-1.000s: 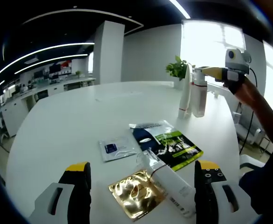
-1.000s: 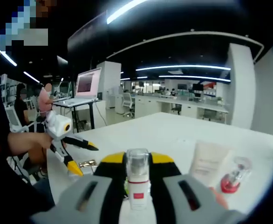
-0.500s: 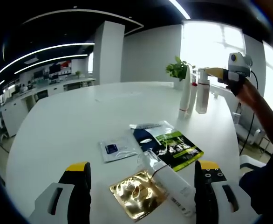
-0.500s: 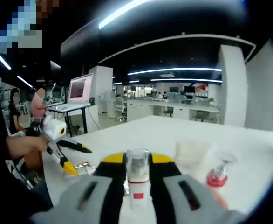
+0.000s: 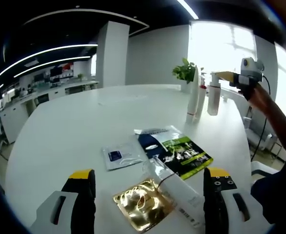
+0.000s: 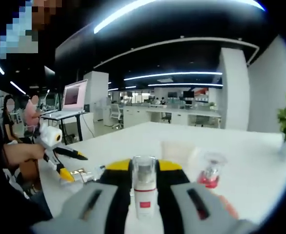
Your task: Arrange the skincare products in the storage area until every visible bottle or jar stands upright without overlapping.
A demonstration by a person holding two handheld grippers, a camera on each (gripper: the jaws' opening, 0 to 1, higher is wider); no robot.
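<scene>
The right tongs [image 6: 144,195], clamped on a pump bottle [image 6: 144,192], may knock over the standing tube [image 5: 193,95] when setting it down close beside it, while the left tongs [image 5: 149,195] gape empty over the lying tube [image 5: 181,192] on the desk [image 5: 74,126].

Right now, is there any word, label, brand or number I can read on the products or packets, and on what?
None can be read.
Green and black packet: print too blurred.
Small clear sachet: blue label, illegible.
Lying white tube: barcode, too small.
Bottle in the right tool: red label, too blurred.
</scene>
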